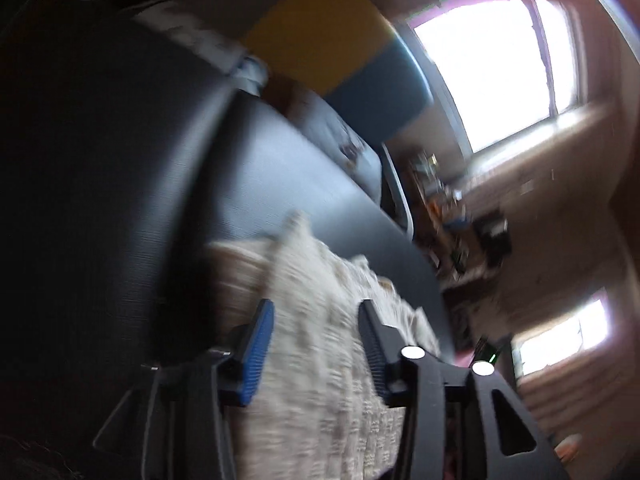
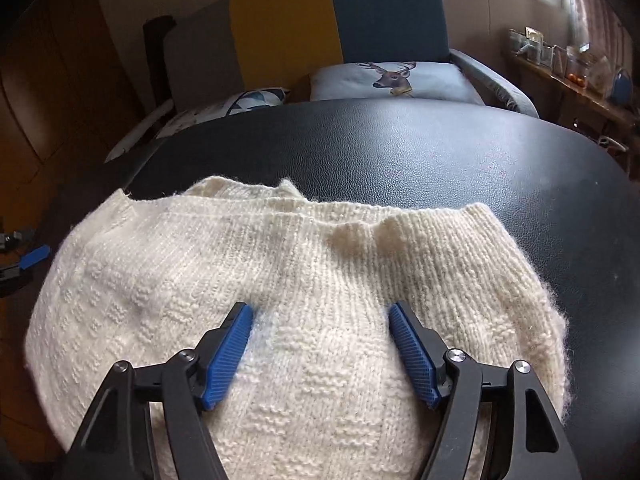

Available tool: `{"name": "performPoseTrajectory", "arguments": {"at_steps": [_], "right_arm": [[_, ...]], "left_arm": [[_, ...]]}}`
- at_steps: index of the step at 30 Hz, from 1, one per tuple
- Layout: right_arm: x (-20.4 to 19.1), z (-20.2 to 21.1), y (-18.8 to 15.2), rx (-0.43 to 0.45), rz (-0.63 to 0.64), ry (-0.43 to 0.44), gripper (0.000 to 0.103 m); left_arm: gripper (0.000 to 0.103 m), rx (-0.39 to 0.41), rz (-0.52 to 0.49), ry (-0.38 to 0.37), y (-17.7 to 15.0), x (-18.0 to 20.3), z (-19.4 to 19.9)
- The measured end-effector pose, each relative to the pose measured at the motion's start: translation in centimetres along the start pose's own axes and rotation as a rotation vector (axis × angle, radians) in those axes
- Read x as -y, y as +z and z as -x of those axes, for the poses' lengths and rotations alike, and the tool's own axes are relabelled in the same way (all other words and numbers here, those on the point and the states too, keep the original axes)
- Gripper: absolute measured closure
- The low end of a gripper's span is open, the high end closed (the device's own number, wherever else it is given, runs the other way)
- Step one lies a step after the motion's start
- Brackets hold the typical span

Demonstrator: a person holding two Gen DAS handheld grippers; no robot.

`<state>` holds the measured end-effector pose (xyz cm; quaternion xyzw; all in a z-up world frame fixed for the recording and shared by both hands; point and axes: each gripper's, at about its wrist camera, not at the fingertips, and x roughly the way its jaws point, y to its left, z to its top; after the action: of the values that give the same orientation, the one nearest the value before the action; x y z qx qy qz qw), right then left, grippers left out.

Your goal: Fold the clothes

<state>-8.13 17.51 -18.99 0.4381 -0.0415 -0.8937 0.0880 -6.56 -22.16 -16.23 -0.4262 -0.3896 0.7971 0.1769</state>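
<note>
I find the cream knit sweater [image 2: 280, 280] lying folded at the near edge of the black table [image 2: 400, 148]. My right gripper [image 2: 322, 312] hovers over it, jaws wide, gripping nothing. My left gripper [image 1: 316, 308] is tilted above the knit, jaws wide; that view is blurred.

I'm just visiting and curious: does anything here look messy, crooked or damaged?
Nothing looks damaged or spilled. The cream knit sweater lies on the black table, its far edge bunched and wavy rather than straight. Both the right gripper and left gripper are open above it. The left wrist view is tilted and blurred.
</note>
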Motion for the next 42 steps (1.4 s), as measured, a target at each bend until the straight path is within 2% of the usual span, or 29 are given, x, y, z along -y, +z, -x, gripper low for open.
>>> {"name": "performPoseTrajectory", "arguments": {"at_steps": [2,4,6,9,13,17,18,20,21,25,30,33,42], "right_arm": [[-0.2,0.0,0.1,0.004,0.004,-0.007,0.029],[-0.3,0.4,0.2,0.007,0.000,-0.008,0.029],[-0.2,0.6,0.3,0.010,-0.001,-0.007,0.029],[0.0,0.5,0.2,0.013,-0.006,0.001,0.028],[0.1,0.5,0.1,0.018,-0.011,0.008,0.028],[0.1,0.5,0.1,0.022,-0.012,0.012,0.027],[0.1,0.5,0.1,0.023,-0.013,0.013,0.027],[0.2,0.5,0.1,0.025,-0.014,0.015,0.027],[0.2,0.5,0.1,0.026,-0.014,0.017,0.026],[0.2,0.7,0.3,0.020,-0.014,0.017,0.027],[0.0,3.3,1.0,0.039,0.011,0.022,0.028],[0.4,5.3,0.9,0.034,0.052,0.071,0.030],[3.6,7.4,-1.4,-0.066,0.102,0.186,0.030]], "left_arm": [[0.050,-0.015,-0.004,0.013,0.3,-0.5,0.1],[0.042,-0.032,-0.013,0.026,0.6,-0.8,0.1],[0.037,-0.079,-0.057,0.051,0.7,-0.5,-0.9],[0.037,-0.139,-0.089,0.105,0.8,-0.7,-2.8],[0.037,-0.199,-0.113,0.104,0.5,-1.2,-4.9],[0.035,-0.182,-0.143,0.091,0.2,-0.5,-5.4],[0.038,-0.186,-0.141,0.082,0.1,-0.5,-5.6],[0.054,-0.198,-0.137,0.062,-0.1,-0.4,-5.8],[0.074,-0.208,-0.138,0.064,-0.2,-0.3,-5.9],[0.084,-0.172,-0.163,0.087,-0.5,0.7,-5.2],[0.088,-0.105,-0.158,0.112,0.6,1.3,-3.9],[0.088,-0.086,-0.157,0.112,1.0,1.7,-3.2],[0.088,-0.055,-0.148,0.164,1.8,1.4,-1.5]]}}
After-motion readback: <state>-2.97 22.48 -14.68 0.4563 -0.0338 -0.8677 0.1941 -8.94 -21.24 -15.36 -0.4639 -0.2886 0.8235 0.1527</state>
